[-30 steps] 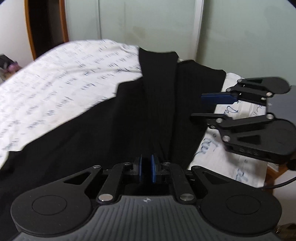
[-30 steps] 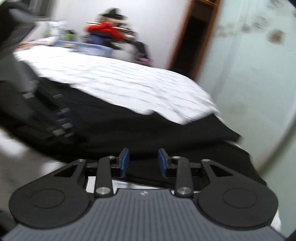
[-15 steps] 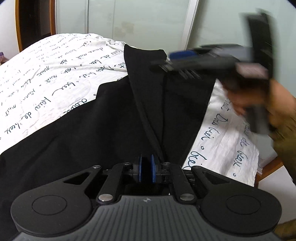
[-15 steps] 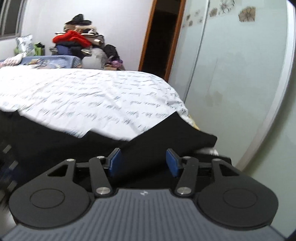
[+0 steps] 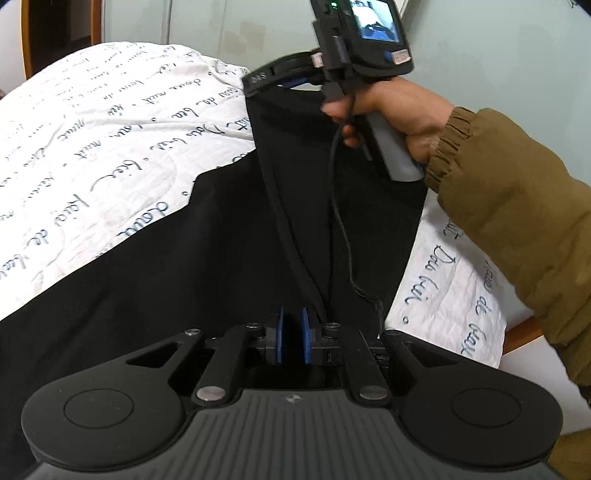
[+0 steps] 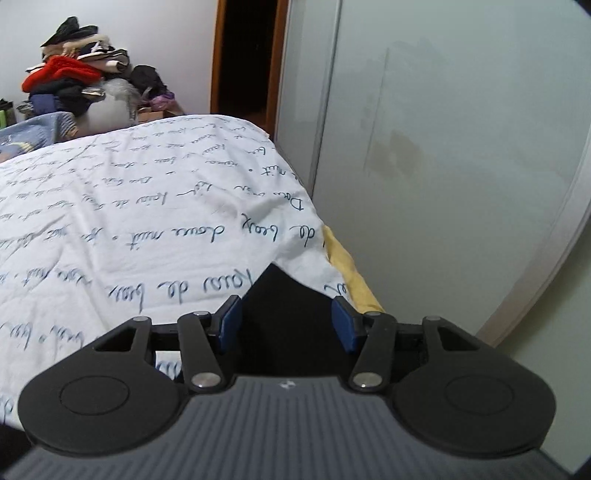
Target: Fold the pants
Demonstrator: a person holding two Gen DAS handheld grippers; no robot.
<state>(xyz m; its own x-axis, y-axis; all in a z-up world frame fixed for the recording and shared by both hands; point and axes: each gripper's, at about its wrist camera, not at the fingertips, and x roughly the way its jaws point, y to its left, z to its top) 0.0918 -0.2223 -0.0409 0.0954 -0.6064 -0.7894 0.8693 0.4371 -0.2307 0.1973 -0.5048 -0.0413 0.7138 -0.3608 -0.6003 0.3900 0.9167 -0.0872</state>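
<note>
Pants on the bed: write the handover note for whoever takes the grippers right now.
Left gripper: shut on the pants, holding a raised strip of black fabric.
Right gripper: open, a corner of the pants between its fingers, not pinched.
The pants lie spread on the white bedspread.
Done: one grasp. Left: close the right gripper, then fold.

Bed cover (image 5: 110, 155): white, dark blue handwriting all over, curly letters. Words look like "de beaux", "douce nuit", "Faire de"; hard to be sure. Same writing upside down on bed cover (image 6: 155, 229) in right view. Small screen (image 5: 376, 18) on other gripper shows tiny picture, no words readable.
</note>
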